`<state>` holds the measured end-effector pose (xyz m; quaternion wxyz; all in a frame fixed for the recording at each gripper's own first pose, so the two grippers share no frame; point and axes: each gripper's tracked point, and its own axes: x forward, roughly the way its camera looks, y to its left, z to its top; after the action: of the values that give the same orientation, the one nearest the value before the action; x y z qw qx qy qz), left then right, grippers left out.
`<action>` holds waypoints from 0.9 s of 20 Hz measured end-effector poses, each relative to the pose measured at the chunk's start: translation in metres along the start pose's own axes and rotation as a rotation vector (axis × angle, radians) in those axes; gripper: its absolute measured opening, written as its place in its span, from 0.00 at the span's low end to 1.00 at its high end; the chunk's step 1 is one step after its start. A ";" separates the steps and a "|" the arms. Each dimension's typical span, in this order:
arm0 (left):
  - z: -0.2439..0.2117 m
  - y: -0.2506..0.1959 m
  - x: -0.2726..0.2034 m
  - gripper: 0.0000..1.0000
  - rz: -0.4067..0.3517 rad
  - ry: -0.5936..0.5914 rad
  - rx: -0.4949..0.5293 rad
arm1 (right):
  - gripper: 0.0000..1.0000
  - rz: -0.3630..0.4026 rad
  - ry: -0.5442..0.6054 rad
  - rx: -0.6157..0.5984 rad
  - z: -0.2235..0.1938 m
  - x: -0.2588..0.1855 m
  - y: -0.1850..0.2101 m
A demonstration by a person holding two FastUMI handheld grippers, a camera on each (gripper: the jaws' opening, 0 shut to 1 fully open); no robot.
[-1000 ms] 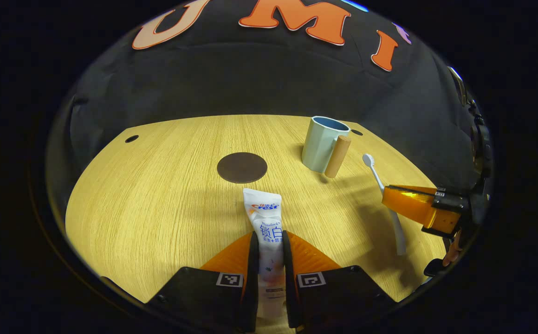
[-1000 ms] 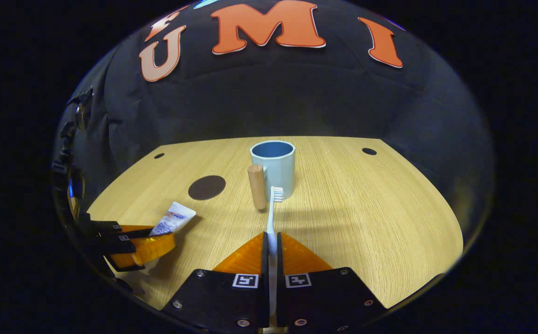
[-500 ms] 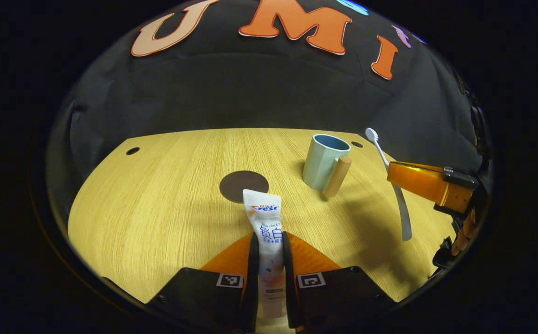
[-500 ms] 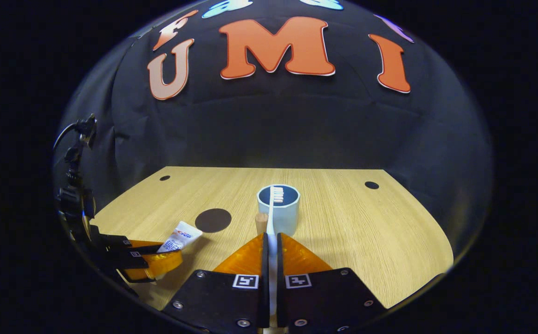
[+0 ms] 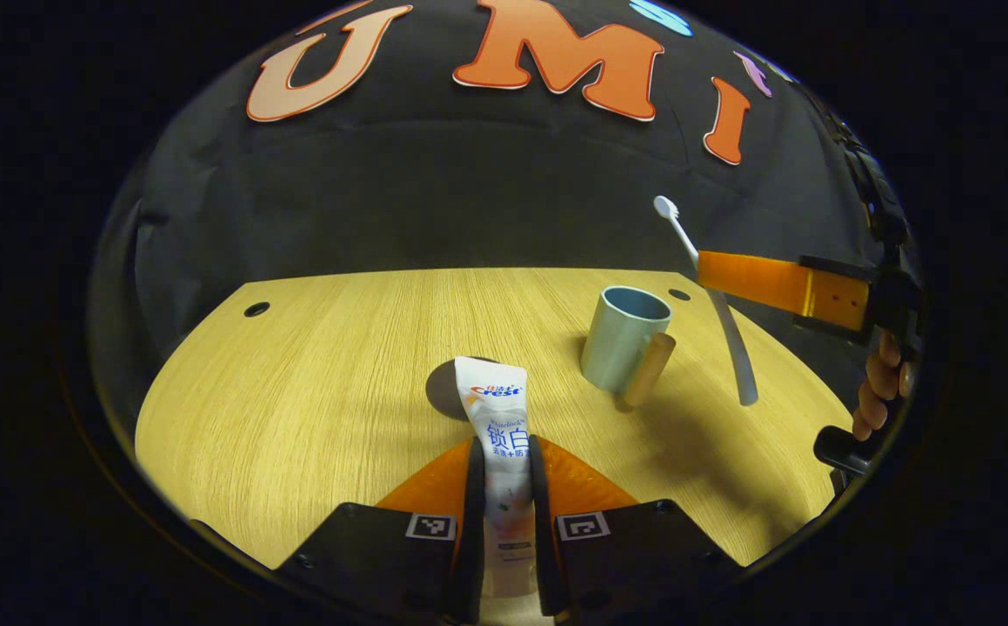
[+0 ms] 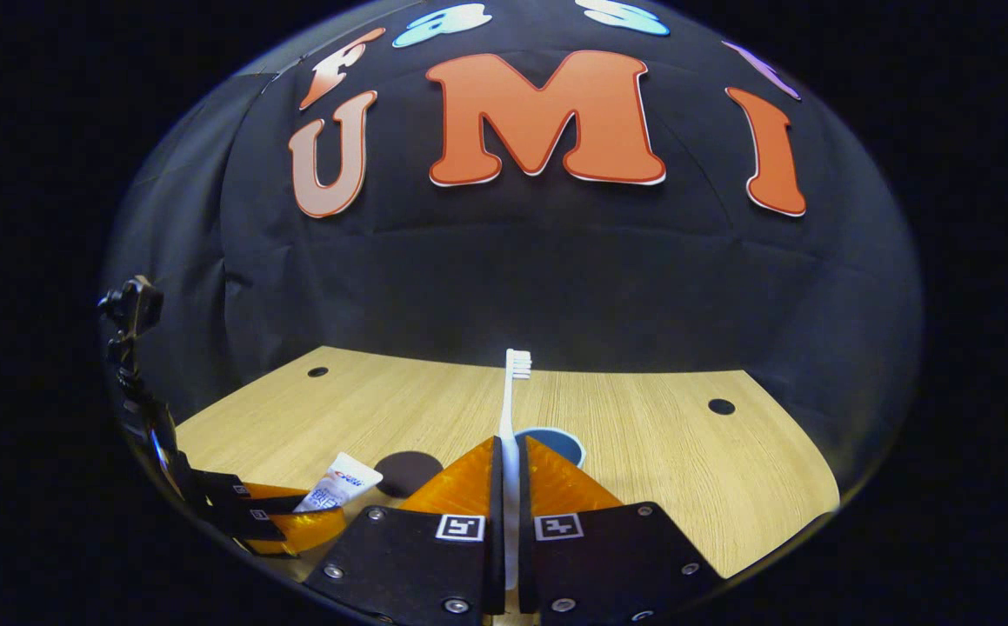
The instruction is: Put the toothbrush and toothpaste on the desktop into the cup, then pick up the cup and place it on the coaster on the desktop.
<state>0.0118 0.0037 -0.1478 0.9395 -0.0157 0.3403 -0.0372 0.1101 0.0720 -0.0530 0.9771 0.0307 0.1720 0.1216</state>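
My left gripper (image 5: 502, 452) is shut on the white toothpaste tube (image 5: 497, 413), held low over the wooden desktop (image 5: 321, 374), its end overlapping the dark round coaster (image 5: 443, 391). The pale blue cup (image 5: 624, 339) with a wooden handle (image 5: 648, 369) stands to the right. My right gripper (image 6: 508, 452) is shut on the white toothbrush (image 6: 512, 400), brush head up, lifted above the cup's blue rim (image 6: 556, 439). In the left gripper view the right gripper (image 5: 712, 271) holds the toothbrush (image 5: 734, 348) tilted, just right of the cup and above it.
The desktop (image 6: 669, 452) has small round holes near its far corners (image 6: 720, 406) (image 5: 256, 309). A hand (image 5: 882, 391) holds the right gripper at the right edge. The left gripper (image 6: 295, 522) with the toothpaste (image 6: 334, 487) sits low left in the right gripper view.
The right gripper has lifted the toothbrush off the desktop and risen over the cup. The left gripper has raised the toothpaste slightly, still holding it.
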 end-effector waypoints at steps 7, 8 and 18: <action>0.013 0.009 0.001 0.28 0.017 -0.061 0.003 | 0.07 -0.005 -0.069 0.007 0.023 0.042 -0.009; 0.017 0.011 0.000 0.28 0.018 -0.072 -0.004 | 0.07 -0.013 -0.084 -0.004 0.029 0.047 -0.011; 0.038 0.018 0.006 0.28 0.025 -0.146 0.001 | 0.06 -0.028 -0.198 0.005 0.057 0.094 -0.025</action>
<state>0.0418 0.0216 -0.1233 0.9622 -0.0138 0.2711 -0.0241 0.2214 0.0700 -0.0335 0.9908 0.0428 0.0756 0.1040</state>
